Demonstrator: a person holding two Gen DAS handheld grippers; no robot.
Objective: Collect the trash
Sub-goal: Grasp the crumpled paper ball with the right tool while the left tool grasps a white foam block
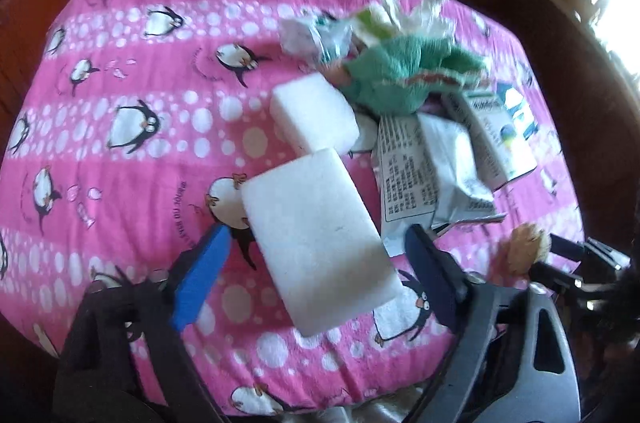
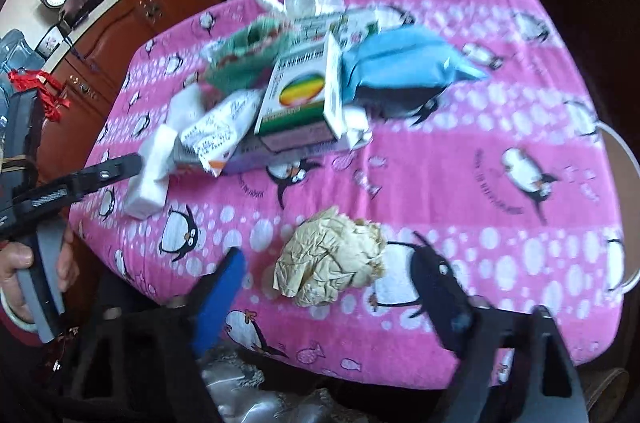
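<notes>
Both wrist views show the start of the collection, judged from how things lie: every piece of trash is on the table [image 2: 500, 127], which is covered in a pink penguin-print cloth, and no bin or bag for the trash is in view.

Left wrist view. The left claw [image 1: 316, 251] stands partly open, its blue pads either side of the near white foam block [image 1: 316, 247], which lies tilted between the jaws. Neither pad presses on the block; a gap shows at each side, so nothing is gripped. A second foam block [image 1: 314, 111] lies just beyond, toward 12 o'clock. Toward 1 o'clock are a printed white wrapper [image 1: 424, 167], a small carton [image 1: 496, 139], a green cloth [image 1: 404, 75] and crumpled clear plastic [image 1: 316, 35], all heaped together and touching.

Right wrist view. The right claw [image 2: 336, 283] is likewise partly open, with a crumpled tan paper ball [image 2: 330, 259] between its pads; the pads are clear of the paper, so it is not held. The paper ball lies apart from the heap, near the table's front edge. At 12 o'clock the main heap includes a rainbow-printed box [image 2: 298, 99] and a light blue pouch [image 2: 404, 63]. At 9 o'clock the person's hand [image 2: 24, 263] holds the other tool.

Judgement: nothing is collected. Each claw is lined up for a first pick, and the whole heap remains afterward.
</notes>
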